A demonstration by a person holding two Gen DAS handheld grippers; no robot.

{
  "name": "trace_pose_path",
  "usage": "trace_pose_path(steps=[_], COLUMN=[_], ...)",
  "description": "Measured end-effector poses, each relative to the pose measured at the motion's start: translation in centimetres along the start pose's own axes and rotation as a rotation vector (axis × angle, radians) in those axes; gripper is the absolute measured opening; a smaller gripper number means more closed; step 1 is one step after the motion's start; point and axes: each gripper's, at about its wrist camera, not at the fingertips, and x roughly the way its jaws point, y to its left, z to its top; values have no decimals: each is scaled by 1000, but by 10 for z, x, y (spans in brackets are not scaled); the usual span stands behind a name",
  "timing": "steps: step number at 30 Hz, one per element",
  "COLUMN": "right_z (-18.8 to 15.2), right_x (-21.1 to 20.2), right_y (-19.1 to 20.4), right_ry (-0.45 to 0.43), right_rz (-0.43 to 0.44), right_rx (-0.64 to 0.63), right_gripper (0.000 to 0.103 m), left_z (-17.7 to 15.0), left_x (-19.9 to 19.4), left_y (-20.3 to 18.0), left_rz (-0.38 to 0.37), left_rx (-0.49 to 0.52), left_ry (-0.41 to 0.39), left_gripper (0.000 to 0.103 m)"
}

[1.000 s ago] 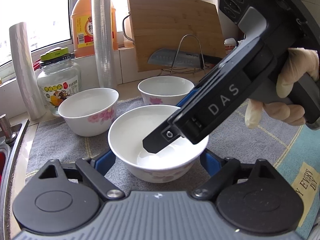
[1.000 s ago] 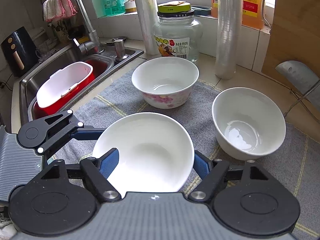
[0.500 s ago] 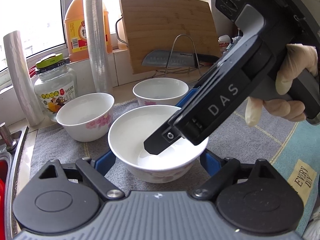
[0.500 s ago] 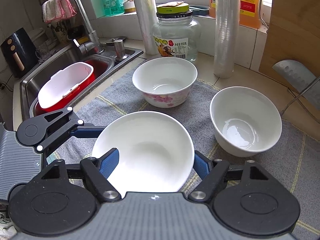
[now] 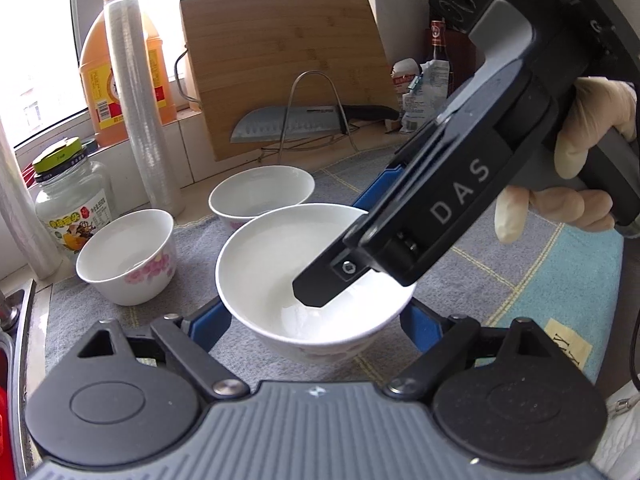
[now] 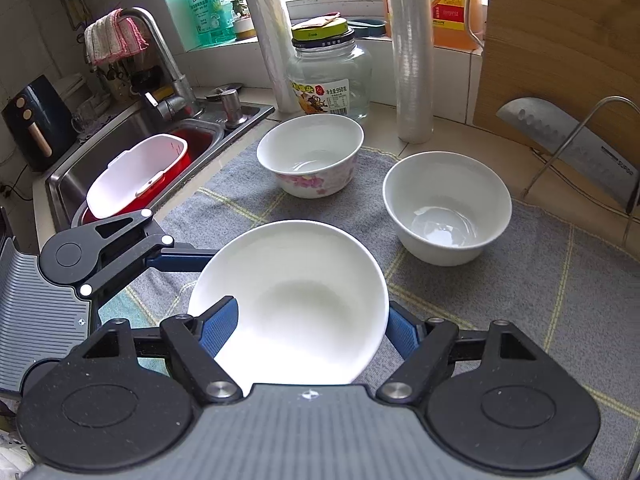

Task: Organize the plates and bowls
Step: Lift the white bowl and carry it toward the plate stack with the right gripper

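One white bowl (image 5: 316, 280) with a faint floral band hangs a little above the grey mat (image 6: 520, 280), gripped from two sides. My left gripper (image 5: 316, 320) is shut on it, blue fingers (image 5: 212, 328) against its wall. In the right wrist view my right gripper (image 6: 312, 320) is shut on the same bowl (image 6: 296, 292). In the left wrist view the right gripper's black housing (image 5: 440, 208), held by a gloved hand (image 5: 580, 148), crosses over the rim. Behind, a pink-flowered bowl (image 6: 310, 156) and a plain white bowl (image 6: 446, 208) stand apart on the mat.
To the left lie a steel sink (image 6: 132, 128) with a red-and-white tub (image 6: 136, 176) and a faucet (image 6: 160, 60). Behind the bowls stand a glass jar (image 6: 328, 76), two film rolls (image 6: 412, 60), an oil jug (image 5: 120, 80), a bamboo board (image 5: 280, 68) and a cleaver (image 5: 292, 124) on a wire rack.
Both grippers have risen and shifted with the bowl still held between them. The two bowls on the mat have slid leftward in both views. Neither grip has changed.
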Motion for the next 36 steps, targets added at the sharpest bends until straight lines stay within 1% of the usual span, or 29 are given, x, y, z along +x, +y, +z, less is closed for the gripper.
trace_pose_path(steps=[8, 19, 27, 31, 36], right_z=[-29, -55, -75, -80, -84], right_x=[-29, -63, -69, -66, -60], right_y=[-32, -65, -93, -102, -103], right_ry=[-4, -26, -20, -20, -5], right_rz=[-53, -141, -196, -206, -206], right_rx=[72, 128, 194, 209, 205], right_gripper=[83, 83, 83, 83, 83], left_z=[18, 40, 47, 45, 43], left_x=[17, 46, 74, 85, 87], left_y=[-34, -68, -91, -94, -95], left_rz=[-72, -161, -221, -231, -236], left_rx=[44, 102, 131, 129, 125], left_ry=[-10, -15, -6, 14, 32], left_gripper=[91, 91, 91, 91, 91])
